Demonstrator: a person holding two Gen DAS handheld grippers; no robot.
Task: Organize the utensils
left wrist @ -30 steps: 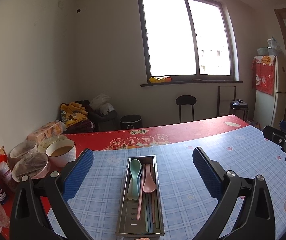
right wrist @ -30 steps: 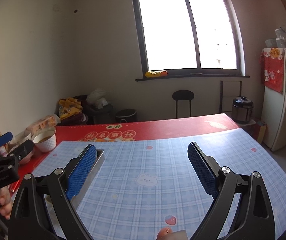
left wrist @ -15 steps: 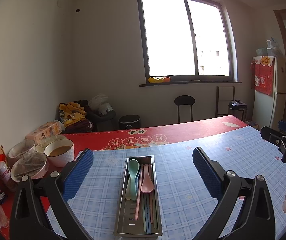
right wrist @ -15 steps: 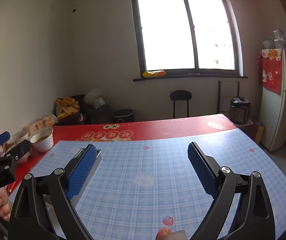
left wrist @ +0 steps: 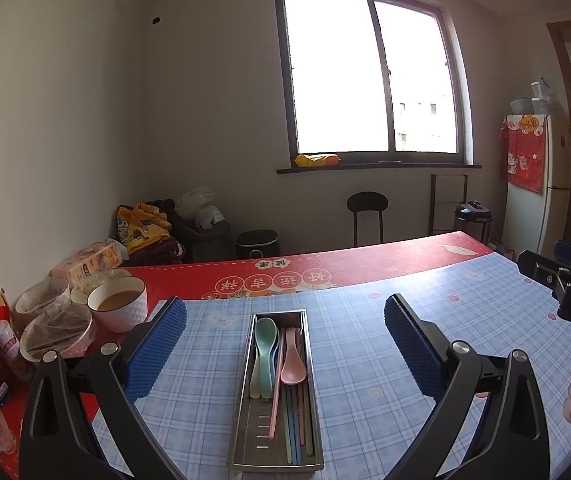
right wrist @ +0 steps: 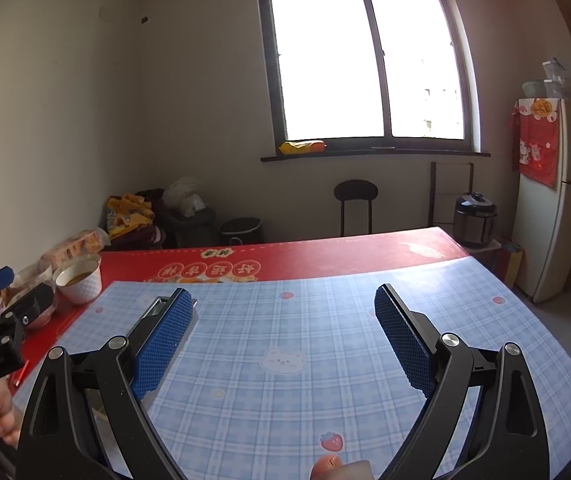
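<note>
A long metal utensil tray [left wrist: 245, 450] lies on the blue checked tablecloth, straight ahead of my left gripper [left wrist: 285, 344]. In it lie a green spoon [left wrist: 265, 338], a pink spoon [left wrist: 292, 368], other pastel spoons and several chopsticks. My left gripper is open and empty, its pads above and to either side of the tray. My right gripper [right wrist: 279, 338] is open and empty over bare cloth; the tray's corner [right wrist: 155, 306] shows behind its left pad. Each gripper shows at the edge of the other's view.
At the table's left edge stand a white bowl of brown liquid [left wrist: 117, 308], covered bowls [left wrist: 55, 330], bottles and a snack box [left wrist: 85, 260]. A red cloth [right wrist: 325, 256] covers the far part of the table. A fridge [right wrist: 553, 200] and a stool [right wrist: 355, 204] stand beyond.
Both grippers have drawn back and risen slightly, so the tray and table sit a little lower and farther in view. Both stay open and empty.
</note>
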